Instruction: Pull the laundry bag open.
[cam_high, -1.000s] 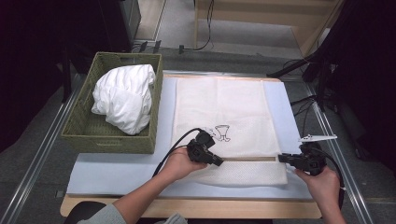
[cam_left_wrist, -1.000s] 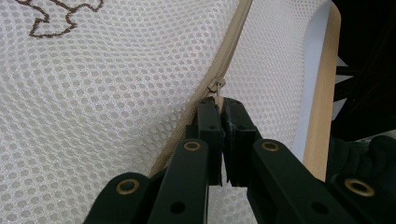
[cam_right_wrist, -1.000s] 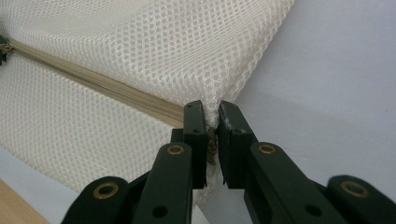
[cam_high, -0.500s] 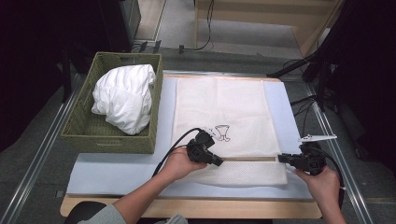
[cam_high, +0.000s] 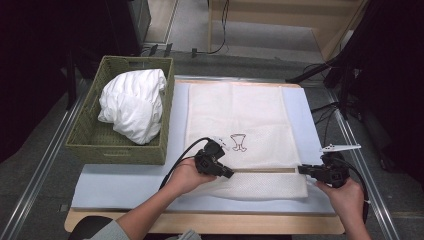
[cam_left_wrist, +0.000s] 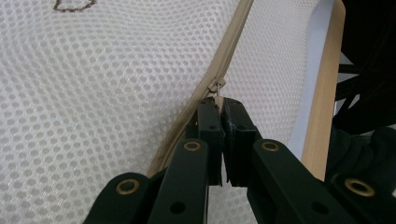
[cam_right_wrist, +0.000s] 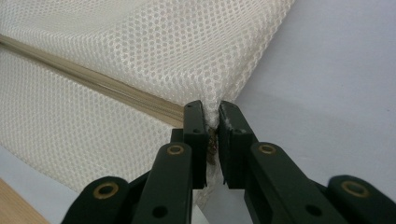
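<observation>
Left hand-held gripper (cam_left_wrist: 219, 105) pinched on small metal zipper pull (cam_left_wrist: 216, 86) of flat white mesh laundry bag (cam_high: 240, 120) lying on pale blue mat (cam_high: 125, 182) on wooden bench (cam_high: 210, 223). Right hand-held gripper (cam_right_wrist: 211, 114) clamped on bag's corner at end of beige zipper (cam_right_wrist: 93, 81). Farther left, green woven basket (cam_high: 85, 137) holds bundled white cloth (cam_high: 134, 102).

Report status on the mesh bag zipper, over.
Left tongs shut on the zipper pull. Right tongs shut on the mesh bag edge at the zipper's end. Basket of white laundry sits apart; nothing obstructs.
</observation>
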